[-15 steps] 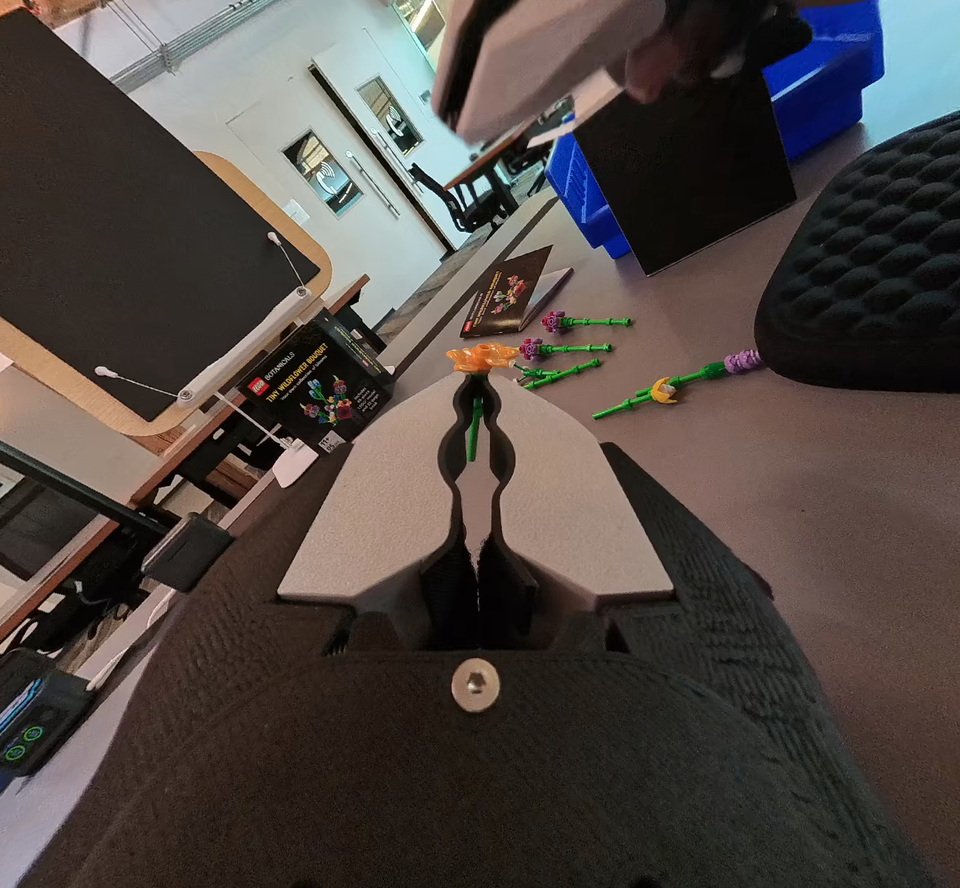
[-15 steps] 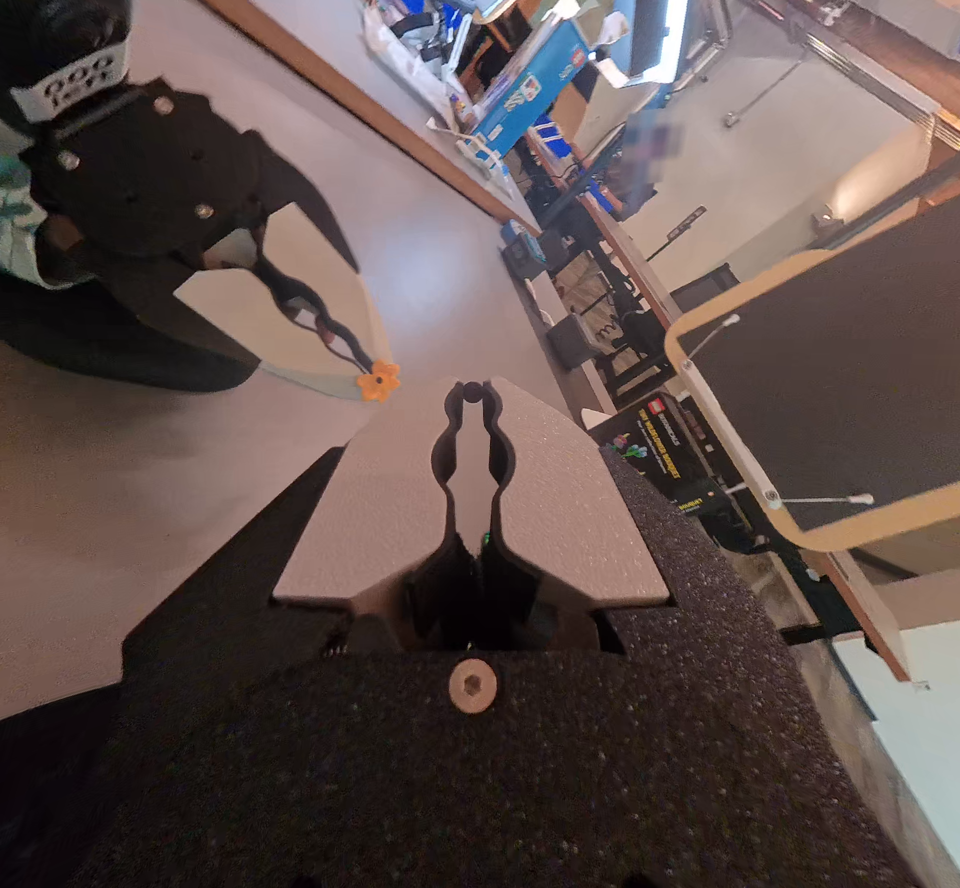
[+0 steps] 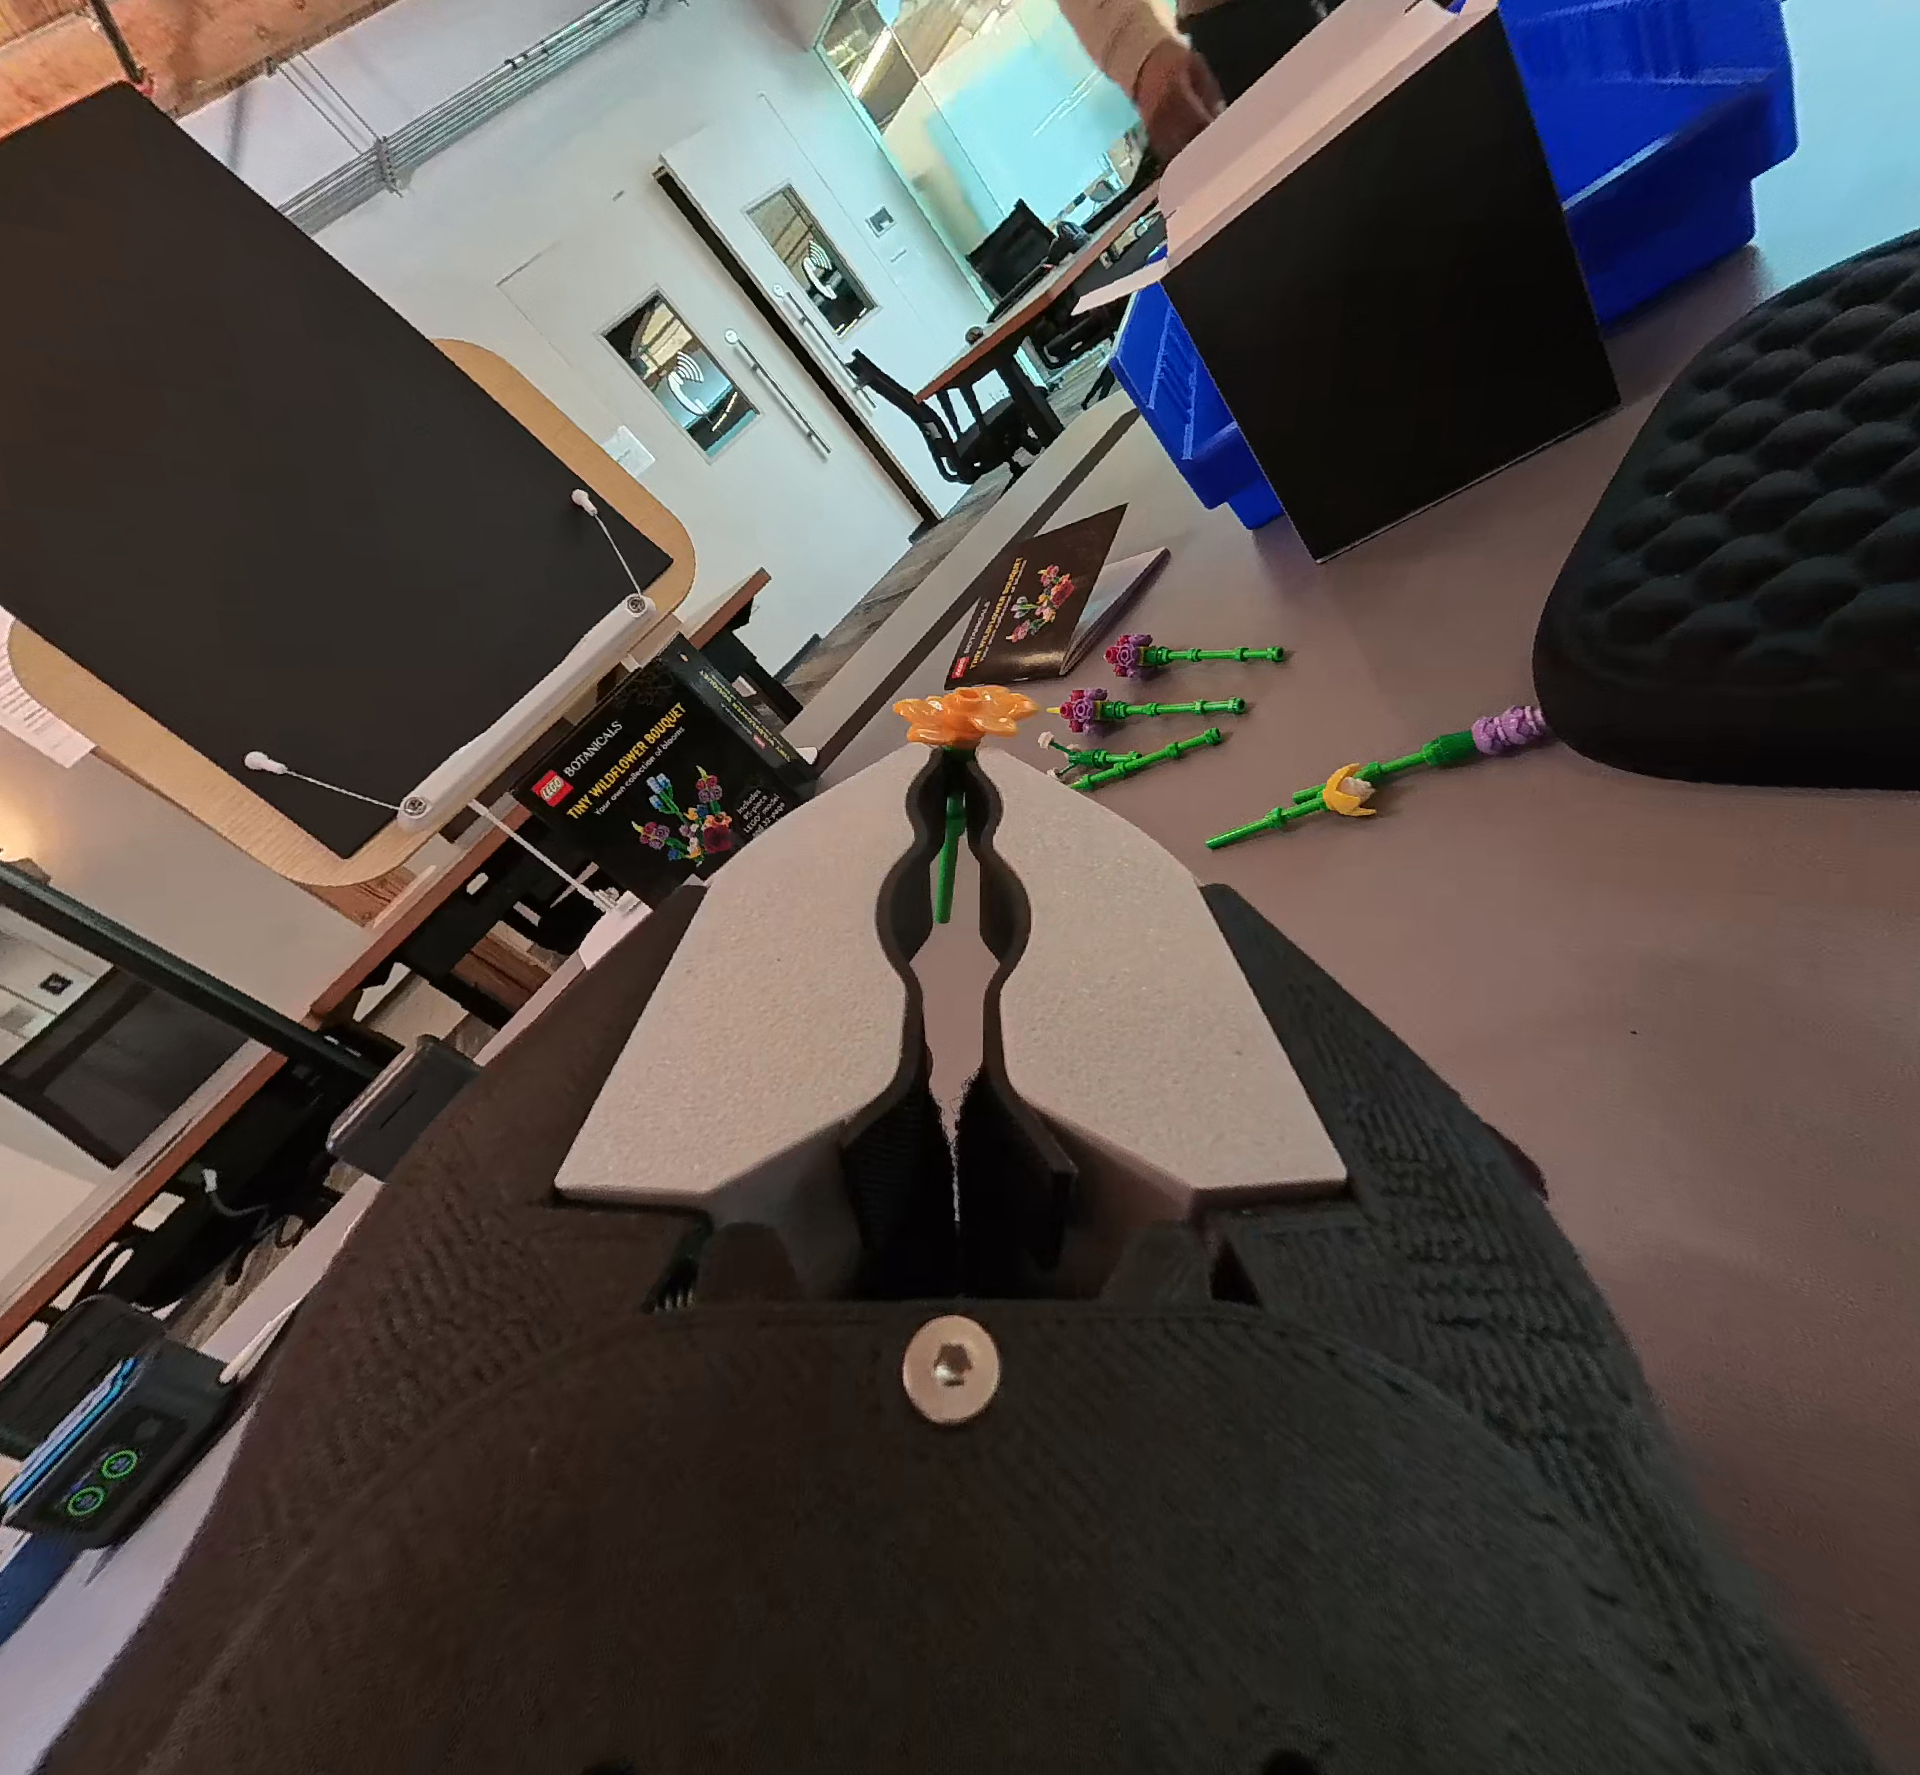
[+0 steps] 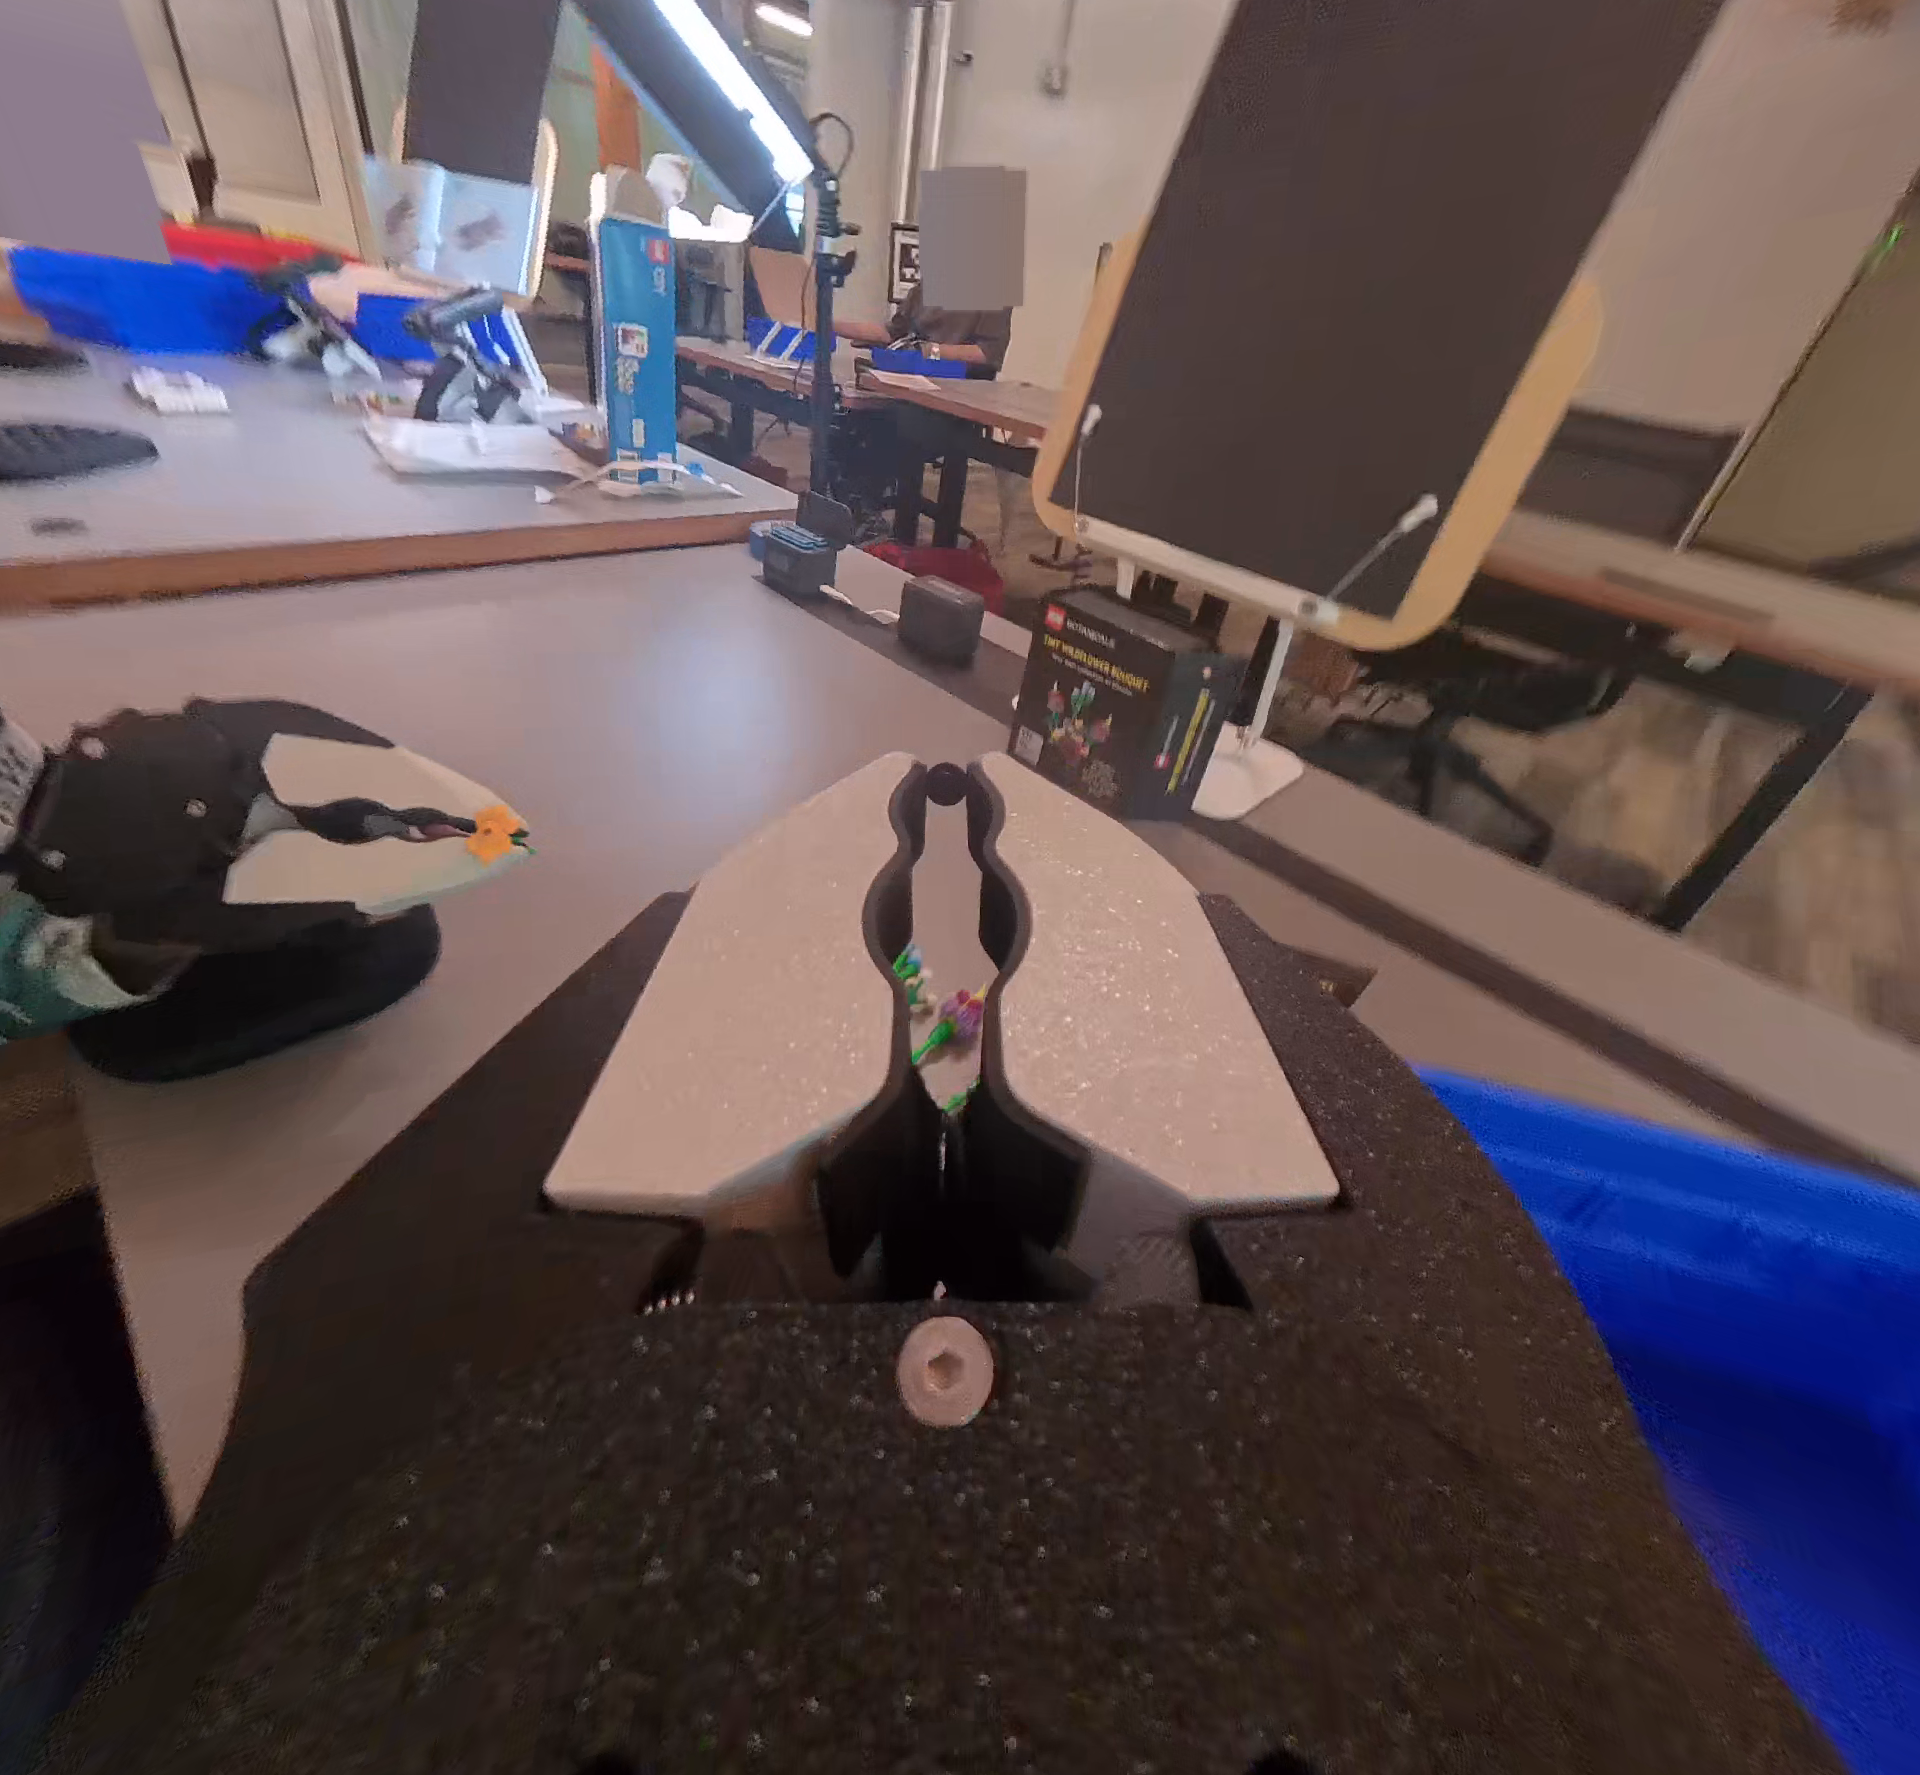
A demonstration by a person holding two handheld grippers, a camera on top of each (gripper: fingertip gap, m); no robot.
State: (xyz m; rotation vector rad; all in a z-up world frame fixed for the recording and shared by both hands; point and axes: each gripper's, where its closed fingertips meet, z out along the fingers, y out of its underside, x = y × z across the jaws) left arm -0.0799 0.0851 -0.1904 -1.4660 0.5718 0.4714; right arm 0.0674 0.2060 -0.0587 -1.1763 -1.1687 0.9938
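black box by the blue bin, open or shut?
Open. The black box beside the blue bin has its pale top flaps lifted; its contents are hidden.

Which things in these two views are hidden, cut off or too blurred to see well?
- Right wrist view: small dark round piece between the right gripper tips, too small to identify.
- Right wrist view: toy flowers below, mostly hidden by the fingers.
- Left wrist view: orange brick flower in the left gripper, lower stem hidden.
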